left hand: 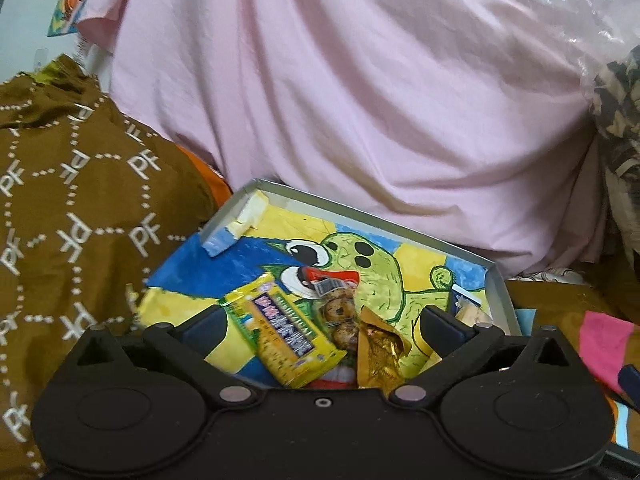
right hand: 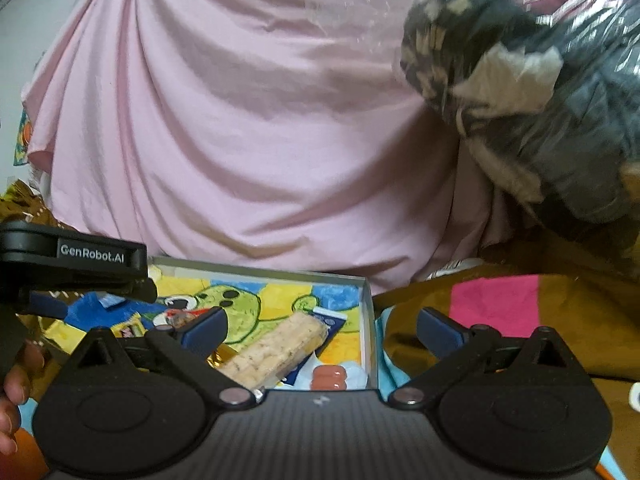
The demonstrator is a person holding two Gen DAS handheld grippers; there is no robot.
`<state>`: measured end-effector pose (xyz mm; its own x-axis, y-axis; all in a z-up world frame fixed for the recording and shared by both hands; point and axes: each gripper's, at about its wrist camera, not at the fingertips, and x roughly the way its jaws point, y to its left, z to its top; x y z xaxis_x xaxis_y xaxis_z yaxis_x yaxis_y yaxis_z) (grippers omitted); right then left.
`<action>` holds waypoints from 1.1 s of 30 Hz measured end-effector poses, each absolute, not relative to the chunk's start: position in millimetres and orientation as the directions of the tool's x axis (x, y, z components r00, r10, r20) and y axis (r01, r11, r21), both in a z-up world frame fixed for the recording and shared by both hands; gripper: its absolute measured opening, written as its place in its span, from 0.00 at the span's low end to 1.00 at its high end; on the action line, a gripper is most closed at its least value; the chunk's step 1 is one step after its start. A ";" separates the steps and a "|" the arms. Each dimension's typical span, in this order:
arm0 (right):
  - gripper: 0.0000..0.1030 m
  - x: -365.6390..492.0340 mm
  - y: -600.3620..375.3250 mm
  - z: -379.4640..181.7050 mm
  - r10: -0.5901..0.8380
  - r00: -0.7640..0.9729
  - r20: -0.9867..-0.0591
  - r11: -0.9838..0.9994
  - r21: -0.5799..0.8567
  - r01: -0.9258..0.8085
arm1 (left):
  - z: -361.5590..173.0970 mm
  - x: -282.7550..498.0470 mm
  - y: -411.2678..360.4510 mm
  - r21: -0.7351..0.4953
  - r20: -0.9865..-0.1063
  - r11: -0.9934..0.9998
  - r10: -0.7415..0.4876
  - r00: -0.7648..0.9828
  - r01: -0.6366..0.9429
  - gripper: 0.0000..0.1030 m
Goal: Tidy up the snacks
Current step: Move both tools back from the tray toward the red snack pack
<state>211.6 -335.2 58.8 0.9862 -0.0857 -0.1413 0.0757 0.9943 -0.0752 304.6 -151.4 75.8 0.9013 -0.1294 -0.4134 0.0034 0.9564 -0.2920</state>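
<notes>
Jaws spread on both grippers above yellow snack packet in cartoon-painted tray

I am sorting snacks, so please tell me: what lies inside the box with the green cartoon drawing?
Inside the box: a yellow snack packet, a gold wrapper, a cracker pack and small sausages. The grippers cover its near part.

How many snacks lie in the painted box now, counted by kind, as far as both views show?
Yellow packet: 1
Gold foil wrapper: 1
Clear pack of brown round snacks: 1
Long pale cracker pack: 1
Small sausage pack: 1
Total: 5 visible in the box. Both grippers are open and hold nothing.
</notes>
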 end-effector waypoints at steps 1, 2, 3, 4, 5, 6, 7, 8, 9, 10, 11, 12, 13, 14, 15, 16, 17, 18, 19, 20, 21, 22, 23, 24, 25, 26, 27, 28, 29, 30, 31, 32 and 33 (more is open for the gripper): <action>1.00 204.4 -332.7 61.0 -0.089 0.987 -0.132 0.994 -0.075 0.080 | 76.9 299.5 -148.8 -0.289 -0.413 0.957 -0.128 0.902 0.004 0.99; 1.00 198.8 -331.1 62.4 -0.090 0.988 -0.128 0.994 -0.073 0.082 | 78.1 293.8 -146.1 -0.285 -0.413 0.959 -0.126 0.902 0.004 0.99; 1.00 193.0 -329.5 63.8 -0.090 0.988 -0.125 0.994 -0.071 0.082 | 79.1 288.1 -143.1 -0.283 -0.411 0.959 -0.124 0.903 0.003 0.99; 1.00 186.9 -327.8 65.1 -0.088 0.988 -0.124 0.994 -0.071 0.079 | 79.8 282.5 -140.1 -0.282 -0.410 0.959 -0.121 0.904 0.001 0.99; 1.00 182.1 -326.3 65.9 -0.088 0.988 -0.124 0.994 -0.073 0.079 | 80.5 276.8 -137.2 -0.281 -0.412 0.960 -0.119 0.904 -0.002 0.99; 1.00 176.6 -324.8 66.6 -0.090 0.988 -0.124 0.994 -0.077 0.081 | 81.1 270.6 -134.1 -0.280 -0.413 0.960 -0.117 0.903 -0.004 0.99; 1.00 170.7 -323.0 67.3 -0.093 0.988 -0.123 0.993 -0.081 0.084 | 81.7 264.6 -131.0 -0.279 -0.414 0.960 -0.115 0.903 -0.005 0.99; 1.00 165.8 -321.8 67.8 -0.096 0.988 -0.123 0.993 -0.083 0.086 | 82.3 258.6 -127.7 -0.276 -0.415 0.961 -0.113 0.903 -0.007 0.99; 1.00 160.6 -320.7 67.9 -0.099 0.988 -0.121 0.992 -0.086 0.089 | 83.4 253.4 -124.5 -0.275 -0.415 0.962 -0.110 0.903 -0.009 0.99; 1.00 155.9 -319.5 68.0 -0.103 0.988 -0.117 0.992 -0.090 0.093 | 84.3 248.1 -121.2 -0.274 -0.413 0.962 -0.106 0.904 -0.013 0.99; 1.00 150.5 -317.6 67.7 -0.112 0.987 -0.112 0.990 -0.099 0.101 | 85.6 242.2 -117.4 -0.276 -0.412 0.961 -0.103 0.905 -0.016 0.99; 1.00 147.3 -316.4 67.5 -0.121 0.987 -0.110 0.988 -0.108 0.109 | 86.8 237.4 -114.2 -0.277 -0.412 0.961 -0.101 0.905 -0.019 0.99; 1.00 143.0 -314.6 67.1 -0.128 0.986 -0.111 0.987 -0.116 0.115 | 88.1 232.5 -110.8 -0.279 -0.412 0.960 -0.099 0.906 -0.022 0.99; 1.00 140.1 -313.5 67.0 -0.131 0.985 -0.112 0.986 -0.119 0.118 | 89.4 228.2 -107.7 -0.278 -0.411 0.960 -0.097 0.906 -0.024 0.99; 1.00 136.9 -312.4 67.0 -0.132 0.985 -0.114 0.986 -0.119 0.118 | 91.0 223.2 -104.5 -0.277 -0.409 0.961 -0.095 0.908 -0.024 0.99; 1.00 133.2 -311.4 67.2 -0.132 0.985 -0.115 0.986 -0.118 0.118 | 92.4 218.9 -101.9 -0.275 -0.406 0.961 -0.093 0.909 -0.024 0.99; 1.00 129.4 -310.2 67.2 -0.131 0.985 -0.116 0.986 -0.116 0.118 | 93.7 214.5 -99.1 -0.274 -0.403 0.961 -0.092 0.911 -0.025 0.99; 1.00 125.5 -308.8 67.2 -0.130 0.985 -0.117 0.987 -0.114 0.117 | 95.0 210.5 -96.3 -0.274 -0.401 0.961 -0.090 0.912 -0.026 0.99; 1.00 121.1 -307.2 67.3 -0.127 0.985 -0.118 0.987 -0.113 0.114 | 95.8 206.6 -93.9 -0.275 -0.400 0.961 -0.089 0.912 -0.027 0.99; 1.00 117.6 -306.0 67.1 -0.124 0.985 -0.121 0.988 -0.112 0.111 | 96.3 202.0 -91.1 -0.276 -0.399 0.961 -0.089 0.913 -0.028 0.99; 1.00 112.7 -304.4 66.6 -0.119 0.985 -0.123 0.988 -0.113 0.106 | 96.4 198.8 -89.0 -0.278 -0.399 0.960 -0.089 0.913 -0.028 0.99; 1.00 108.6 -302.6 66.3 -0.116 0.985 -0.126 0.988 -0.116 0.102 | 96.0 195.5 -87.2 -0.278 -0.399 0.960 -0.089 0.913 -0.028 0.99; 1.00 104.1 -300.7 65.5 -0.112 0.985 -0.130 0.988 -0.120 0.097 | 95.6 191.4 -85.3 -0.277 -0.399 0.960 -0.086 0.913 -0.030 0.99; 1.00 100.1 -298.7 64.7 -0.109 0.985 -0.131 0.988 -0.126 0.093 | 95.0 187.2 -83.6 -0.274 -0.397 0.961 -0.082 0.914 -0.033 0.99; 1.00 94.8 -295.7 63.3 -0.106 0.986 -0.132 0.987 -0.137 0.088 | 94.4 182.8 -81.9 -0.271 -0.395 0.962 -0.076 0.916 -0.037 0.99; 1.00 90.2 -293.0 61.9 -0.102 0.986 -0.132 0.986 -0.148 0.082 | 93.4 178.2 -80.2 -0.267 -0.393 0.963 -0.070 0.917 -0.041 0.99; 1.00 85.7 -290.1 60.5 -0.097 0.987 -0.132 0.984 -0.159 0.076 | 92.4 173.7 -78.4 -0.263 -0.391 0.964 -0.066 0.918 -0.043 0.99; 1.00 80.8 -286.9 59.1 -0.092 0.987 -0.133 0.983 -0.172 0.068 | 91.4 169.7 -76.6 -0.261 -0.390 0.964 -0.064 0.919 -0.043 0.99; 1.00 76.2 -284.3 57.8 -0.087 0.987 -0.134 0.982 -0.180 0.062 | 90.4 165.3 -74.8 -0.257 -0.388 0.965 -0.064 0.919 -0.042 0.99; 1.00 72.1 -281.7 56.6 -0.082 0.987 -0.138 0.981 -0.187 0.055 | 89.2 160.7 -73.1 -0.253 -0.386 0.967 -0.062 0.920 -0.040 0.99; 1.00 68.1 -279.1 55.2 -0.074 0.987 -0.145 0.981 -0.190 0.046 | 88.2 156.9 -71.7 -0.249 -0.385 0.968 -0.062 0.921 -0.038 0.99; 1.00 64.5 -276.7 53.8 -0.068 0.985 -0.156 0.981 -0.191 0.038 | 86.6 152.7 -70.3 -0.244 -0.386 0.969 -0.063 0.920 -0.036 0.99; 1.00 62.3 -275.0 52.5 -0.064 0.984 -0.167 0.981 -0.191 0.031 | 84.7 149.5 -69.6 -0.240 -0.388 0.970 -0.064 0.919 -0.034 0.99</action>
